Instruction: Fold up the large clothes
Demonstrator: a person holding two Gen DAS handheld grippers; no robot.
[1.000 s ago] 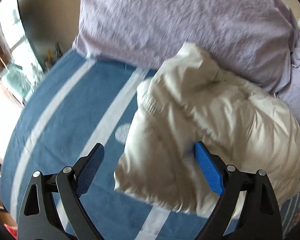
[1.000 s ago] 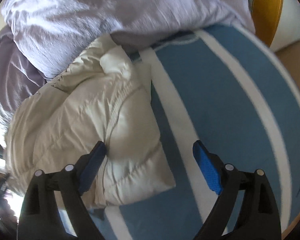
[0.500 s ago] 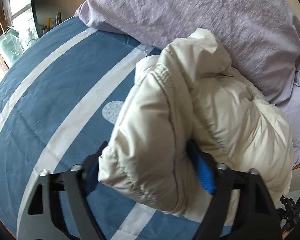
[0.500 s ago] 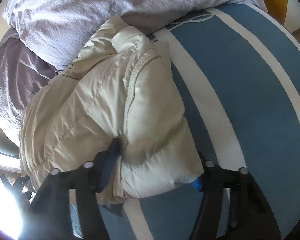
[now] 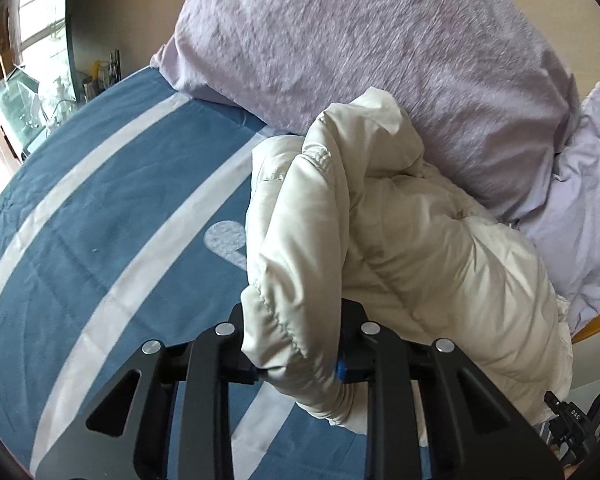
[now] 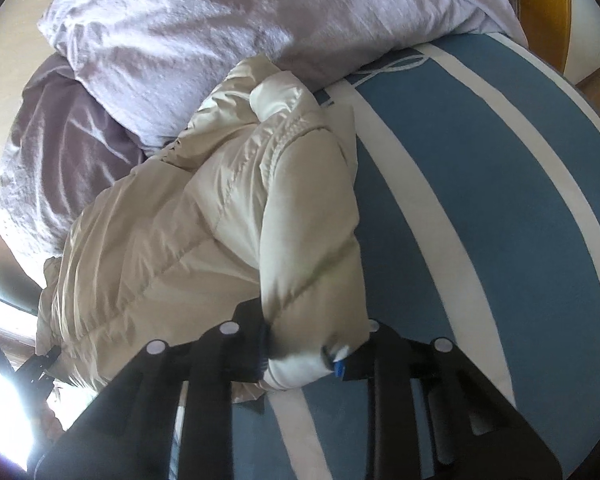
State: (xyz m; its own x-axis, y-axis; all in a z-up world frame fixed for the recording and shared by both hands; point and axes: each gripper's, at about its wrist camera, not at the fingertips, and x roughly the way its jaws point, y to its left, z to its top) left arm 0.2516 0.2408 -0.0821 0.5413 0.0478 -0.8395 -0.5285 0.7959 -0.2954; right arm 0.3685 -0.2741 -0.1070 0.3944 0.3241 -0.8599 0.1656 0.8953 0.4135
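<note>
A cream puffer jacket (image 5: 400, 240) lies bunched on a blue bedspread with white stripes (image 5: 100, 220), its far end against lilac pillows. My left gripper (image 5: 296, 364) has its jaws closing on the jacket's near left corner, and the padded fabric bulges between the blue pads. In the right wrist view the same jacket (image 6: 204, 216) fills the left half. My right gripper (image 6: 300, 356) has its jaws closing on the near right corner, pinching the hem. Both corners are lifted slightly off the bedspread (image 6: 480, 200).
A large lilac pillow (image 5: 360, 48) and a second, paler one (image 5: 580, 208) lie behind the jacket. A darker purple pillow (image 6: 60, 140) sits at the left of the right wrist view. A wooden bed frame (image 6: 548, 4) runs along the bed's far right edge. A window and a cluttered shelf (image 5: 28, 80) stand beyond the bed's left side.
Both grippers went from wide open beside the jacket to squeezing its near corners. The jacket's near edge has bunched up and lifted toward the cameras.
</note>
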